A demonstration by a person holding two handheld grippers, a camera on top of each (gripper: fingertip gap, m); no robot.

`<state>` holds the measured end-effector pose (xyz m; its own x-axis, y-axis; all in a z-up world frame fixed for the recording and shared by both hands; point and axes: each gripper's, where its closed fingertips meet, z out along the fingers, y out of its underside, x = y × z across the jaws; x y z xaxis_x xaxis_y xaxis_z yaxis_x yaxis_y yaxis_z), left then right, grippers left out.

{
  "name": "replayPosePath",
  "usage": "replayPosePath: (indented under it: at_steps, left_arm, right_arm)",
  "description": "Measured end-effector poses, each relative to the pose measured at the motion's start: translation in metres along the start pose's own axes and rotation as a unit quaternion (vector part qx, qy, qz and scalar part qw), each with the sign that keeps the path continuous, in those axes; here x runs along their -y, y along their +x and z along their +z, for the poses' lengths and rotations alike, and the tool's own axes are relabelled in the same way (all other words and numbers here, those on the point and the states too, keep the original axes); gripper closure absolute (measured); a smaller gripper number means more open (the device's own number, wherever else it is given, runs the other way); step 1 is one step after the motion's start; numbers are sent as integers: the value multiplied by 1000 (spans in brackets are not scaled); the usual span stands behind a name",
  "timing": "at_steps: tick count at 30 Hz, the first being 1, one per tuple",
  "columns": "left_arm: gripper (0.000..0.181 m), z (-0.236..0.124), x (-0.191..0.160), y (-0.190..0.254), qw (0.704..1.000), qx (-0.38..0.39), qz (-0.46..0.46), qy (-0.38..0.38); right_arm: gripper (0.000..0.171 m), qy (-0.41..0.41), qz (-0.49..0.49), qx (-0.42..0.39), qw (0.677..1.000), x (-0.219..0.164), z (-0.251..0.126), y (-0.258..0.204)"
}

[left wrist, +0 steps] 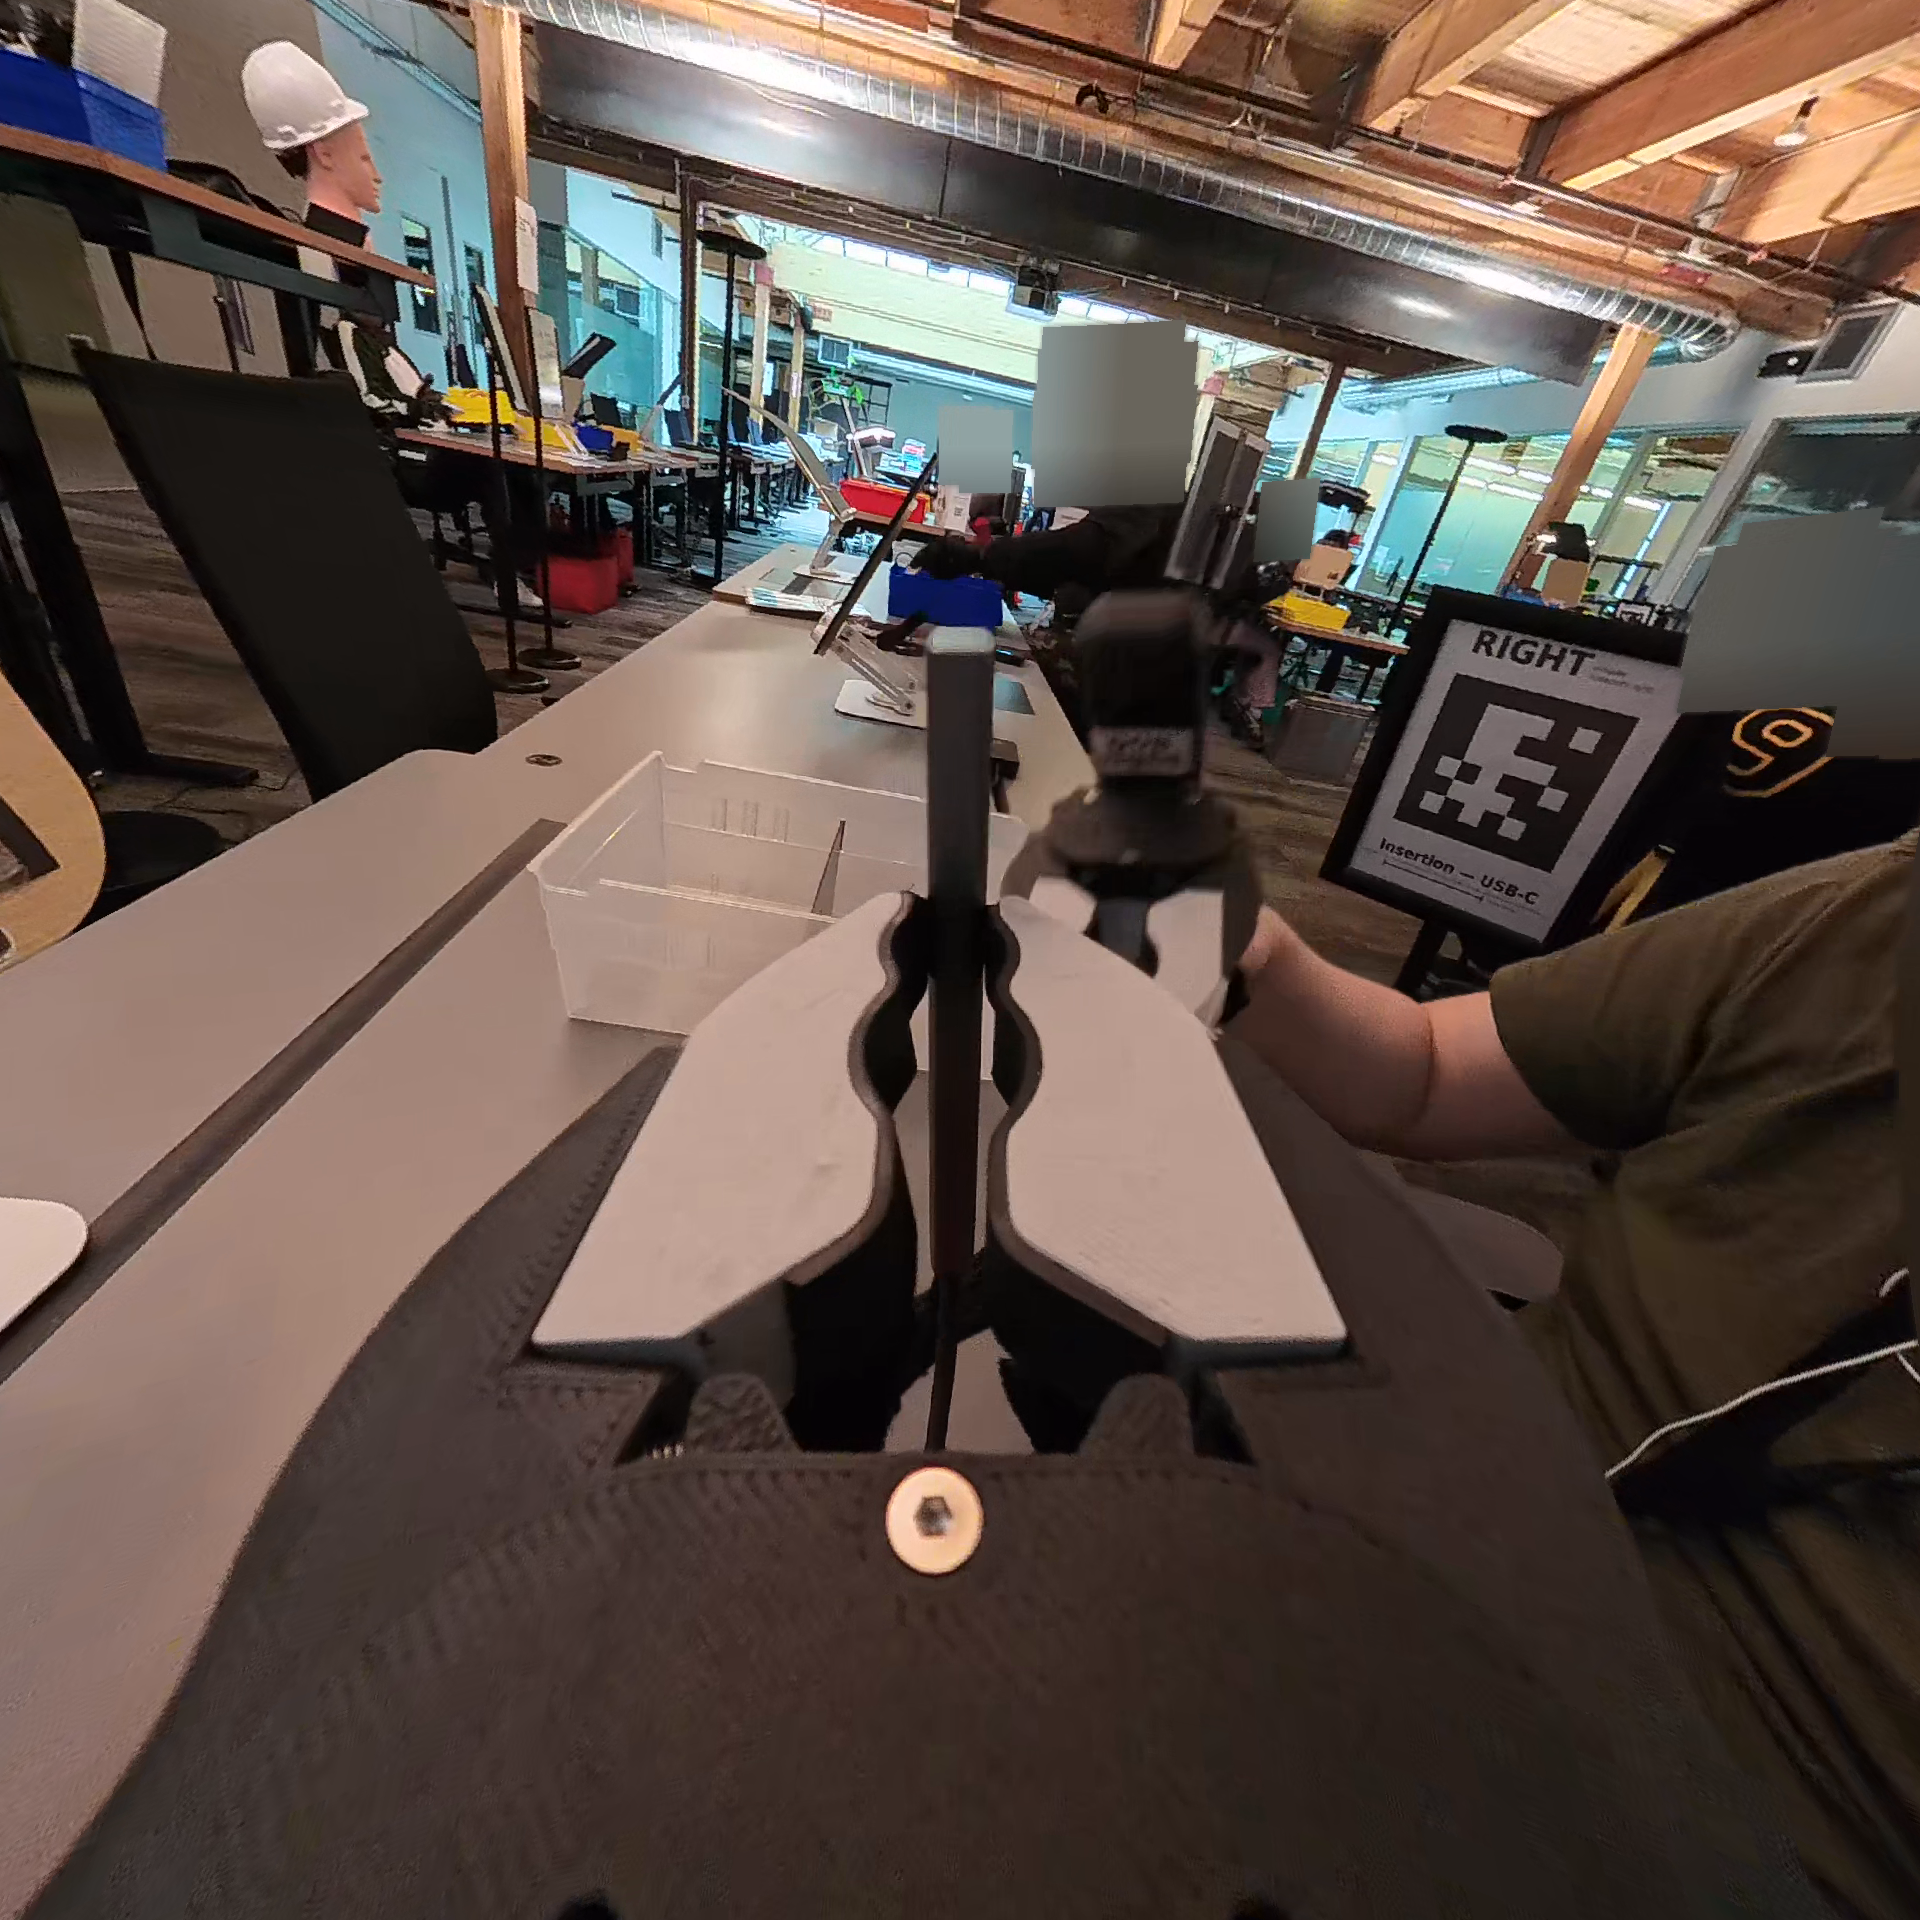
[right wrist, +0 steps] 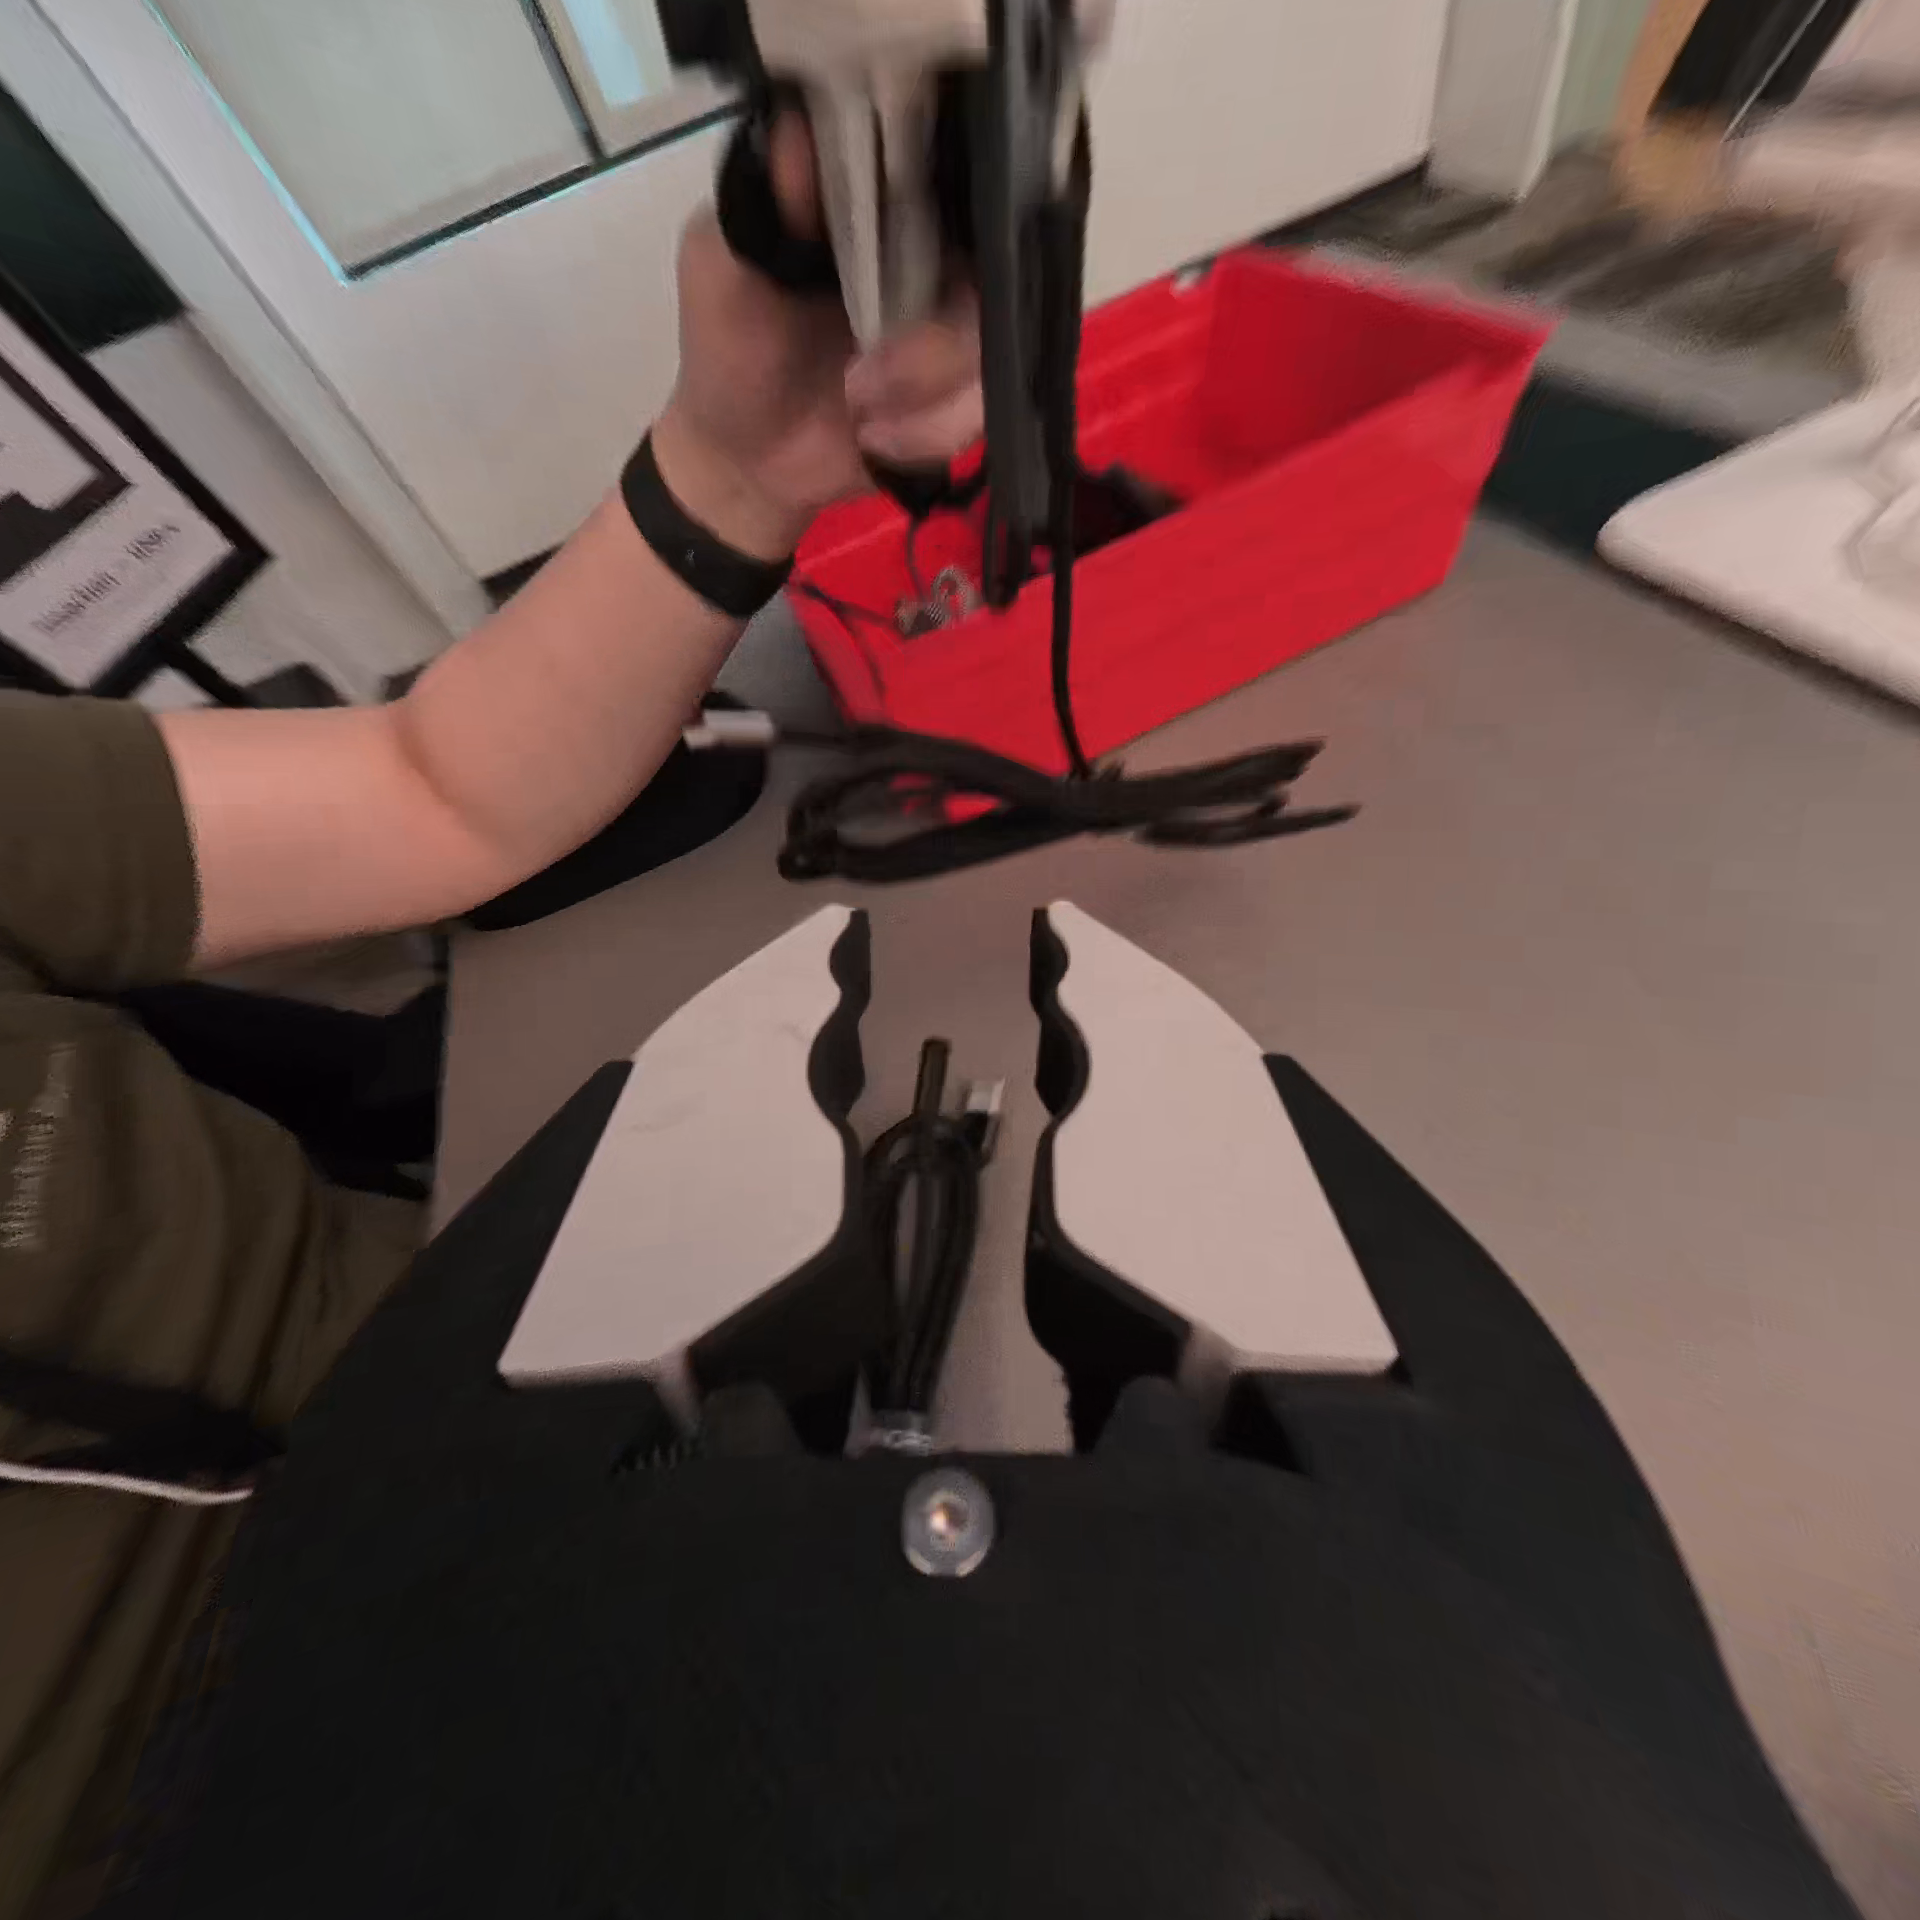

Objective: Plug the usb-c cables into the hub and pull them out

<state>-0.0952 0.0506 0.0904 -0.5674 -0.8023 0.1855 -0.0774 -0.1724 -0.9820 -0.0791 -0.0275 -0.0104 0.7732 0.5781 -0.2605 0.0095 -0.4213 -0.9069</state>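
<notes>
On my left, my left gripper was pressed together around a slim dark grey slab, the hub, held upright on edge above the grey tabletop, its thin black lead running back between the fingers. Just beyond it stood one clear plastic divided bin, and one framed black-and-white marker sign stood on an easel further right.

Moving right, my right gripper was spread wide, holding nothing. On the table beneath its gap lay one short coiled black cable with a silver plug. Ahead lay one loose bundle of black braided cable, beside one red plastic bin.

I judged the task barely begun: I could see no cable seated in the hub, though its ports were hidden from me. Plugging and pulling out were both left.

I counted two grippers, one hub, at least two cables, two bins; blur hid anything more.
</notes>
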Motion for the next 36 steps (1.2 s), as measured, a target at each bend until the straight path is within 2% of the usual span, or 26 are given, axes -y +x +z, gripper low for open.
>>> replayPosePath:
  at_steps: [1, 4, 10, 16, 21, 25, 29, 36]
  left_arm:
    - [172, 0, 0, 0, 1000, -4, 0, -1]
    - [172, 0, -1, -1, 1000, -6, -4, -1]
    - [172, -7, 4, -2, 1000, -5, -3, 10]
    - [172, -9, 6, -1, 1000, -6, -6, 14]
    - [172, -8, 4, -1, 1000, -7, -7, 11]
    - [172, -6, 3, -3, 1000, -4, -8, 7]
    - [172, -7, 4, -3, 1000, -4, -9, 11]
    - [172, -5, 6, 3, 1000, -22, -12, 17]
  right_arm:
    - [141, -12, 27, 22, 999, -13, 9, -2]
    - [140, -39, 63, 53, 996, -36, 28, -10]
    - [139, -85, 76, 30, 993, -67, 49, -9]
    - [141, -100, 73, 14, 992, -79, 56, -4]
    - [158, -108, 86, 37, 990, -84, 57, -5]
    - [162, -108, 99, 55, 988, -84, 57, -8]
    - [162, -60, 86, 27, 994, -65, 41, -1]
    - [162, 98, 100, 4, 990, -7, -18, 20]
